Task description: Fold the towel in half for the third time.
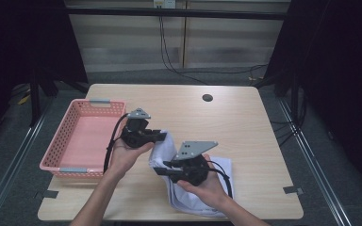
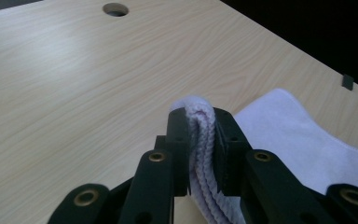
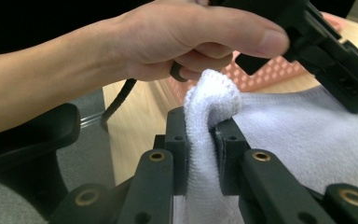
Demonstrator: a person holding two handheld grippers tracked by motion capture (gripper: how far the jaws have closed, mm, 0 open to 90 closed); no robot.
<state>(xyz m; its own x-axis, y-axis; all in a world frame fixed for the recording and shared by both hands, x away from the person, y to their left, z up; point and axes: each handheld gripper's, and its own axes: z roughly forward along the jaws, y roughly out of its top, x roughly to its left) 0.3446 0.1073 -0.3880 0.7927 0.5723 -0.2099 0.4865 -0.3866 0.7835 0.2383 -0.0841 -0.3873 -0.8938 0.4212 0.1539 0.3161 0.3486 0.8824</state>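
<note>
A white towel [image 1: 188,197] lies partly on the wooden table [image 1: 235,127], lifted at two corners. My left gripper [image 1: 162,136] is shut on one corner of the towel [image 2: 203,140]; its black jaws pinch the folded edge. My right gripper [image 1: 156,170] is shut on another corner of the towel [image 3: 209,121], held just in front of the person's left hand [image 3: 177,37]. Between the two grippers the cloth hangs in a raised fold, while the remaining part rests on the table near the front edge.
A pink plastic basket [image 1: 61,141] stands at the table's left side, close to the left hand. A round cable hole [image 1: 207,98] sits near the table's far edge. Strips of dark tape [image 1: 293,190] mark the front corners.
</note>
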